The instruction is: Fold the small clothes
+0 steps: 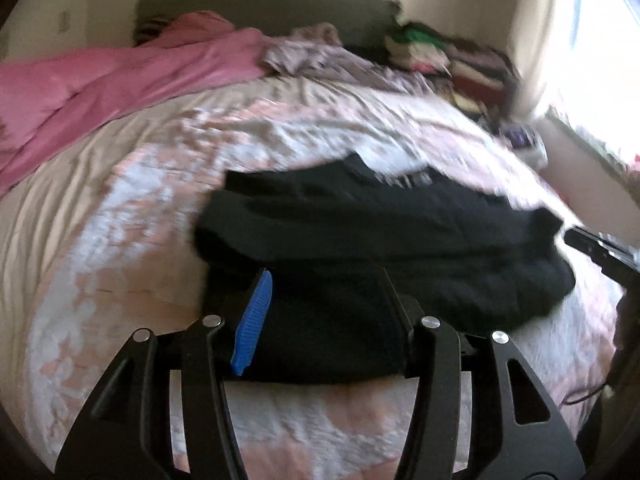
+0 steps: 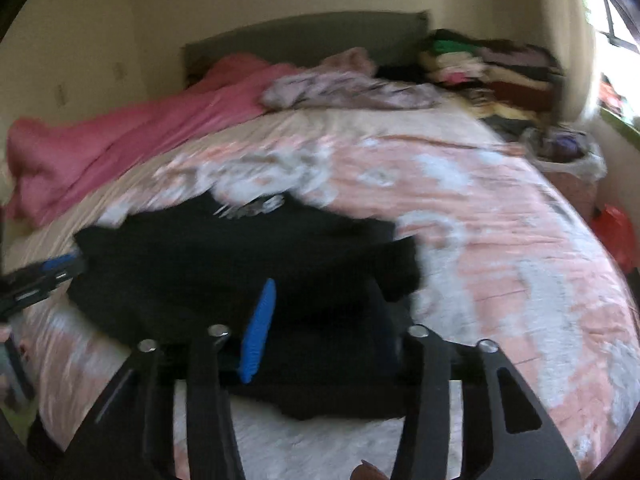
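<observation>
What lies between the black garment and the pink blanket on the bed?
Only the patterned bedspread, wrinkled and bare, lies between the black garment and the pink blanket. The left wrist view shows this stretch best; the right wrist view agrees.

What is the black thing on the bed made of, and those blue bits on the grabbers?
The black garment looks like soft matte cloth, maybe knit: it sags and folds without shine. Blur hides the weave. The blue pad on the left gripper's fingers looks like ribbed rubber or plastic, judging by its fine ridges.
</observation>
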Action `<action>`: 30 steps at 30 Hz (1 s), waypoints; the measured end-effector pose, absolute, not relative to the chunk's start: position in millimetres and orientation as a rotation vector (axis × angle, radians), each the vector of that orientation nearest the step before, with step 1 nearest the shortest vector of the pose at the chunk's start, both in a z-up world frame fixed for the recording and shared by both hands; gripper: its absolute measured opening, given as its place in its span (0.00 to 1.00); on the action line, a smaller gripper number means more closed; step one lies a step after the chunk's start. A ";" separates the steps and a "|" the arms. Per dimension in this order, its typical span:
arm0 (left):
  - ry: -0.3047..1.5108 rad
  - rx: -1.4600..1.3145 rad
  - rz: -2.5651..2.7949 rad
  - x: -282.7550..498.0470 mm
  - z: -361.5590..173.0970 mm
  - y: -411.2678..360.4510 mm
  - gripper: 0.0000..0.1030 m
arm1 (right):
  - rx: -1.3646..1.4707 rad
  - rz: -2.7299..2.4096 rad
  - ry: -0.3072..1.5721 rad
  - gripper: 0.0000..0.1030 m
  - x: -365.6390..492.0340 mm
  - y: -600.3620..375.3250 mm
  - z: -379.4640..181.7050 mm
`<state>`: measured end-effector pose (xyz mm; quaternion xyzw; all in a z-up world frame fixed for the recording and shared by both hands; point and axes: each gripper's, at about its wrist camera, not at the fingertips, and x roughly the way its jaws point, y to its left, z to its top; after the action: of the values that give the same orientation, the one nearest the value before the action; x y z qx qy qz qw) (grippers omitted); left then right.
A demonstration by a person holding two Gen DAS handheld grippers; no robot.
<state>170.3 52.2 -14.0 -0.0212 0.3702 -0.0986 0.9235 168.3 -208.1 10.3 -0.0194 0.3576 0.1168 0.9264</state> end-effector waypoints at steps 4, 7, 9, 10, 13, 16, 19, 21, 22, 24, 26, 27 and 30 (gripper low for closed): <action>0.779 0.050 -0.199 176.5 -30.0 32.3 0.42 | -0.116 0.244 0.815 0.32 174.0 -187.2 -10.2; 0.791 0.102 -0.182 185.4 -40.1 27.4 0.42 | -0.133 0.191 0.869 0.32 184.9 -188.3 -28.1; 0.799 0.119 -0.182 192.9 -43.0 26.6 0.42 | -0.112 0.188 0.876 0.30 191.8 -193.4 -33.3; 0.797 0.120 -0.182 194.4 -42.5 26.9 0.42 | -0.109 0.186 0.876 0.30 195.5 -194.1 -34.0; 0.801 0.112 -0.184 205.8 -39.5 28.1 0.43 | -0.118 0.170 0.860 0.30 207.7 -196.1 -31.1; 0.814 0.080 -0.189 219.5 -37.8 31.9 0.43 | -0.113 0.160 0.857 0.30 224.5 -202.6 -31.1; 0.824 0.059 -0.172 232.8 -37.2 35.9 0.43 | -0.110 0.149 0.843 0.30 238.9 -207.3 -29.6; 0.828 0.040 -0.163 242.6 -36.9 39.5 0.43 | -0.116 0.143 0.835 0.30 248.4 -208.6 -28.2; 0.834 0.030 -0.152 249.8 -36.9 41.4 0.43 | -0.118 0.143 0.830 0.30 252.5 -209.2 -27.0; 0.839 0.015 -0.140 259.5 -37.1 45.2 0.43 | -0.125 0.139 0.814 0.30 262.6 -210.6 -23.8; 0.844 -0.002 -0.127 270.8 -36.8 49.2 0.43 | -0.128 0.132 0.794 0.31 269.9 -213.0 -20.1; 0.842 -0.013 -0.114 277.9 -36.3 52.9 0.43 | -0.119 0.127 0.774 0.32 273.8 -216.6 -16.5; 0.823 -0.052 -0.077 290.0 -31.9 65.8 0.43 | -0.085 0.107 0.721 0.32 277.8 -229.5 -6.8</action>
<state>290.0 65.8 -31.9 -0.0252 0.4000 -0.0374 0.9154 277.8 -229.6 -6.8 -0.0415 0.3524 0.0521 0.9335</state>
